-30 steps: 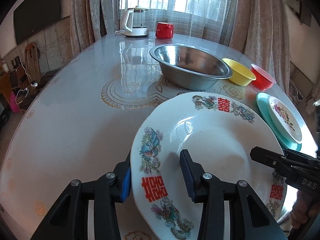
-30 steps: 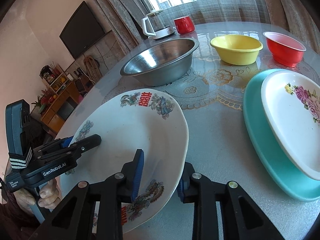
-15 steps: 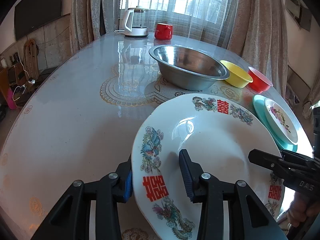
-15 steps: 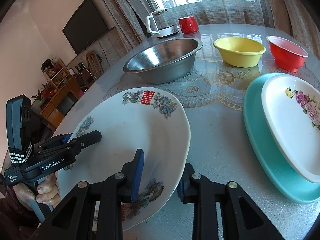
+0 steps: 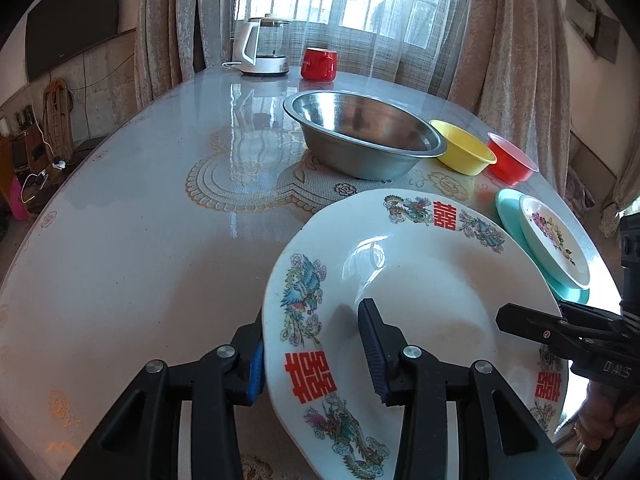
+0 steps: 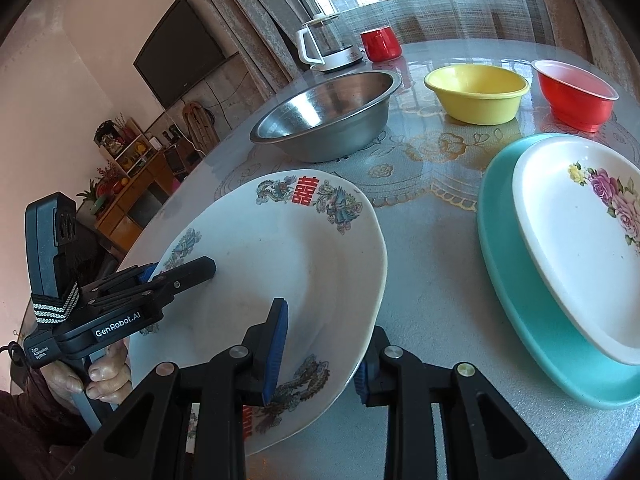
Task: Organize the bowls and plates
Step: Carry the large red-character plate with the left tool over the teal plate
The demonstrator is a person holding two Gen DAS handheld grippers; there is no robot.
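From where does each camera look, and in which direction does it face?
Left wrist: sits on the left gripper, faces down across the dragon plate toward the window; the right gripper shows.
Right wrist: sits on the right gripper, faces the teal plate; the left gripper and a hand show.
Shared: plate, steel bowl.

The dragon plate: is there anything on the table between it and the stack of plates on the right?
Nothing visible. The dragon plate is held at its rim by both grippers, and only bare table lies between it and the flowered plate on the teal plate. The bowls stand farther back.
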